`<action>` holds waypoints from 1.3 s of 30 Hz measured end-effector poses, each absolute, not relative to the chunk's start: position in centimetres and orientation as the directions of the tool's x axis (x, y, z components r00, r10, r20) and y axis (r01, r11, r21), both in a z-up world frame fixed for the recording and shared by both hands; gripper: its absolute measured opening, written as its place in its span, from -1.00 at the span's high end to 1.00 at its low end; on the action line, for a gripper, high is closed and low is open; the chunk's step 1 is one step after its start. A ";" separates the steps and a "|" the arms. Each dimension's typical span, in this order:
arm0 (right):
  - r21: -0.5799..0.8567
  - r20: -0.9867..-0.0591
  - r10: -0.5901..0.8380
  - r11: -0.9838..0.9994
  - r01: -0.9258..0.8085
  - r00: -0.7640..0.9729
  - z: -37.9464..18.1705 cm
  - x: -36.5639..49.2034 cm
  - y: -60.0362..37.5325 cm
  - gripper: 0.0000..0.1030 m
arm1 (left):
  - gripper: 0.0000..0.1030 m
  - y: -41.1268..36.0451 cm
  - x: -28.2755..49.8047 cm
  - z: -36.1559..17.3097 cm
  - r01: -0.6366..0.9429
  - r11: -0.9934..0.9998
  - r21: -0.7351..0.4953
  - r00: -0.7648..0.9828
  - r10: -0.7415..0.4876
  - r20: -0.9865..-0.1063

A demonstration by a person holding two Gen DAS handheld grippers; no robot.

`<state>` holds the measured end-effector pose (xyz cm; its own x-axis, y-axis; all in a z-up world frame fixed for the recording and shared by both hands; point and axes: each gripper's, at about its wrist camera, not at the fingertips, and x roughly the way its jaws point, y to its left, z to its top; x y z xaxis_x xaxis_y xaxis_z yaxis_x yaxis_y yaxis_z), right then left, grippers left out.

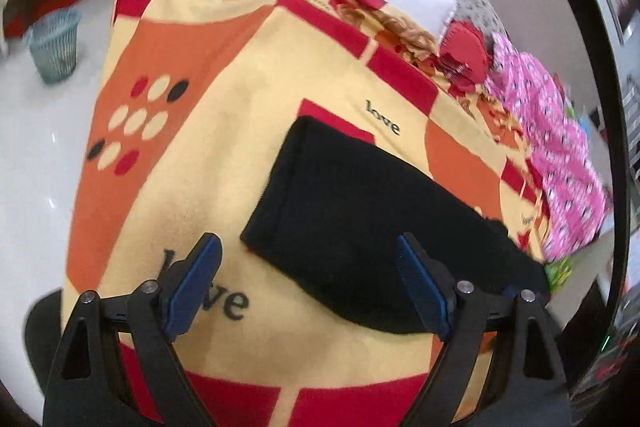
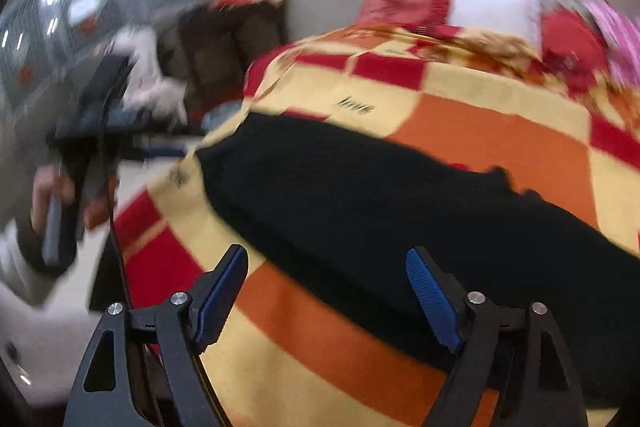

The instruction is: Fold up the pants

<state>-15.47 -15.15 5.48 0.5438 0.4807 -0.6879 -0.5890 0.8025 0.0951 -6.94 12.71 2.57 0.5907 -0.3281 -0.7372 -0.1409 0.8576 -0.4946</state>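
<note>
Left gripper (image 1: 308,283) and right gripper (image 2: 326,291), both with jaws spread wide and nothing between them, hover above the black pants (image 1: 360,211). The pants lie flat as a long dark band on the checked blanket (image 1: 224,75) covering the bed. For a clean fold, each gripper should probably pinch one corner of the same end, gathering every layer, then carry it evenly across.

The pants (image 1: 360,227) lie flat on the blanket (image 1: 192,187) covering the bed. At twelve o'clock from them, at the bed's far end, pillows (image 1: 412,3) rest. At two o'clock a heap of clothing (image 1: 560,155) sits on the bed's edge. At ten o'clock a basket (image 1: 54,45) stands on the floor (image 1: 36,155).
</note>
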 end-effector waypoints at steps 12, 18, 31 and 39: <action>-0.095 -0.719 0.360 0.796 -0.598 0.594 4.4 -13.8 -11.8 -0.25 | -0.71 11.1 -6.2 1.9 -0.102 0.835 -0.541 0.533 -0.414 -0.738; -0.060 -0.734 0.376 0.793 -0.606 0.565 4.0 -12.7 -11.2 -0.16 | -0.70 10.6 -5.4 2.0 -0.082 0.837 -0.540 0.523 -0.425 -0.739; 0.188 -0.691 0.530 0.789 -0.585 0.492 6.0 -11.1 -12.3 0.88 | 0.74 10.6 -5.0 5.8 0.044 0.875 -0.483 0.603 -0.409 -0.685; 0.213 -0.649 0.582 0.757 -0.618 0.489 8.7 -12.6 -10.4 0.88 | 0.75 12.6 -6.4 7.3 0.067 0.893 -0.444 0.643 -0.379 -0.665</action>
<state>-12.58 -10.42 8.68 0.4893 0.5823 -0.6492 -0.6177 0.7569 0.2133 -6.39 12.60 7.27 0.6430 -0.3793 -0.6653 0.0671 0.8933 -0.4445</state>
